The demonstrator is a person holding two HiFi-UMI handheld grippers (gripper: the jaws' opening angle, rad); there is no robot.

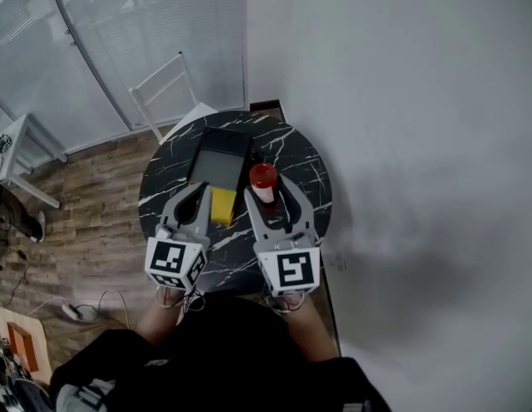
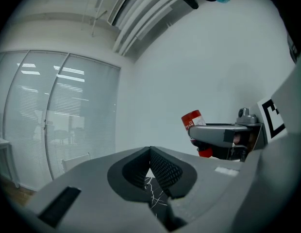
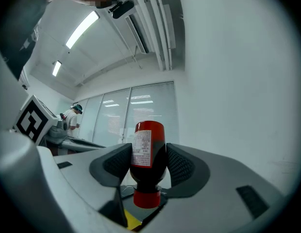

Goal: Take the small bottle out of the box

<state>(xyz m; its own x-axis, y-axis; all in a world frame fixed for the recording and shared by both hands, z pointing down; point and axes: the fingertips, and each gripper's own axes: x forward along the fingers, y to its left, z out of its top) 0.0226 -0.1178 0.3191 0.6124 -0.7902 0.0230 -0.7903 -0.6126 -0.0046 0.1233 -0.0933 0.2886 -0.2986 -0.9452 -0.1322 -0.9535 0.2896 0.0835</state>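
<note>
A small dark bottle (image 1: 262, 182) with red ends and a white label is raised above the round black marble table (image 1: 300, 157). My right gripper (image 1: 271, 192) is shut on it. In the right gripper view the bottle (image 3: 147, 154) stands between both pads with its red cap at the lower end. The dark box (image 1: 220, 155) lies flat on the table, a yellow flap (image 1: 223, 205) at its near end. Over that flap my left gripper (image 1: 199, 194) is shut, its pads (image 2: 162, 169) meeting with nothing between them. From the left gripper view the bottle (image 2: 191, 120) shows at the right.
A white chair (image 1: 167, 93) stands behind the table, against glass partitions with blinds. A grey wall runs along the right side. A white desk (image 1: 24, 154) and floor cables (image 1: 73, 310) sit on the wood floor at the left.
</note>
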